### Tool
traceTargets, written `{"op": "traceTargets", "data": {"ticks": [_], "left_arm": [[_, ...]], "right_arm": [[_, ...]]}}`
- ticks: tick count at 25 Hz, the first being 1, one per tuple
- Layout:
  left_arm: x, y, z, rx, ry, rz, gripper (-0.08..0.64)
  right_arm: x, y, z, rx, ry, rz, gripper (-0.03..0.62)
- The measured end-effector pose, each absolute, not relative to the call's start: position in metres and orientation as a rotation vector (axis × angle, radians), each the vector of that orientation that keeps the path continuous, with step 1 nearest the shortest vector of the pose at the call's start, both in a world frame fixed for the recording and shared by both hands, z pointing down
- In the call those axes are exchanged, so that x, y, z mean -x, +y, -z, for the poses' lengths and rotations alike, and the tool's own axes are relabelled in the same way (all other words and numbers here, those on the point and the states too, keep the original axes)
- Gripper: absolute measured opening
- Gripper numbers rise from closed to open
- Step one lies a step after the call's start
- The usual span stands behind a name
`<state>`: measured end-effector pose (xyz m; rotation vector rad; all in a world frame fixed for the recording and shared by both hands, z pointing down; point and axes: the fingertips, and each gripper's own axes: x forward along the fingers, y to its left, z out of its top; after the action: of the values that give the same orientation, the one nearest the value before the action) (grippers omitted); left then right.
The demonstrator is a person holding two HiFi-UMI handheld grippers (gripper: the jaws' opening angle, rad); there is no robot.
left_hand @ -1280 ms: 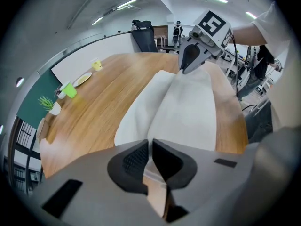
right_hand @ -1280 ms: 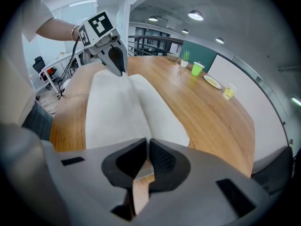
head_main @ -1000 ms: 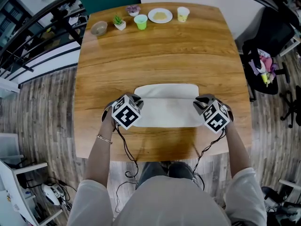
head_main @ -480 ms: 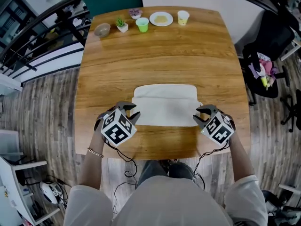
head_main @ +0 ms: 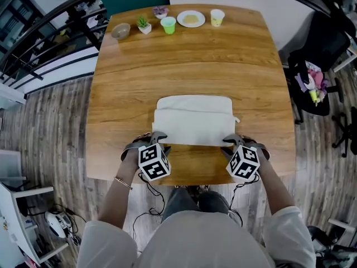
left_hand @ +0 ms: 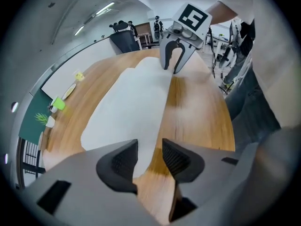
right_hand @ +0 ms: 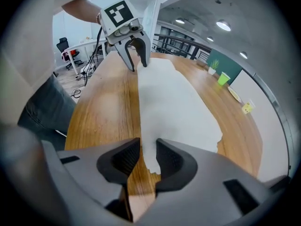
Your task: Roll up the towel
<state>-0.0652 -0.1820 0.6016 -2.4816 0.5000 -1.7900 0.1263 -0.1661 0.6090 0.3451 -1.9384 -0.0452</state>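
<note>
Head view | left gripper (head_main: 159, 138), right gripper (head_main: 230, 140) pitched steeply down | fingers (left_hand: 123, 161) just opened apart, apparently straddling towel (head_main: 192, 121) edge

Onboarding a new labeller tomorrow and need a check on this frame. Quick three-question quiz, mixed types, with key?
1. Multiple choice: where are the left gripper and right gripper? A) at the towel's near corners B) at its far corners C) above its middle
2. True or false: the towel is already a tight roll.
3. Fill in: at the table's far edge, the cup between the green plant and the plate is ____.
Key: 1 A; both sets of jaws have just been opening and stand slightly apart, pressing nothing. 2 False, it lies flat. 3 Green.
</note>
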Motion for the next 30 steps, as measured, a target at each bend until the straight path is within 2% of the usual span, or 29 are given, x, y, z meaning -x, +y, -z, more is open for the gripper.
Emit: {"op": "traceTargets", "data": {"ticks": [3, 6, 11, 20, 25, 30], "left_arm": [[0.066, -0.188, -0.609, 2.444, 0.505, 1.809, 0.165], [0.067, -0.193, -0.611, 2.414, 0.548, 1.798, 0.098], [0.066, -0.181, -0.606, 2.46, 0.587, 1.797, 0.048], [0.067, -0.126, -0.55, 2.625, 0.457, 1.831, 0.045], [0.071, -0.156, -0.516, 2.621, 0.531, 1.762, 0.046], [0.071, -0.217, -0.516, 2.679, 0.625, 1.73, 0.046]], "right_arm": [[-0.125, -0.171, -0.613, -0.36, -1.931, 0.07, 0.11], [-0.125, -0.174, -0.614, -0.379, -1.923, 0.086, 0.075], [-0.127, -0.166, -0.61, -0.37, -1.938, 0.038, 0.032], [-0.129, -0.124, -0.545, -0.244, -2.037, -0.095, 0.028], [-0.128, -0.157, -0.506, -0.285, -2.05, -0.036, 0.028], [-0.128, -0.218, -0.508, -0.355, -2.019, -0.032, 0.028]]}}
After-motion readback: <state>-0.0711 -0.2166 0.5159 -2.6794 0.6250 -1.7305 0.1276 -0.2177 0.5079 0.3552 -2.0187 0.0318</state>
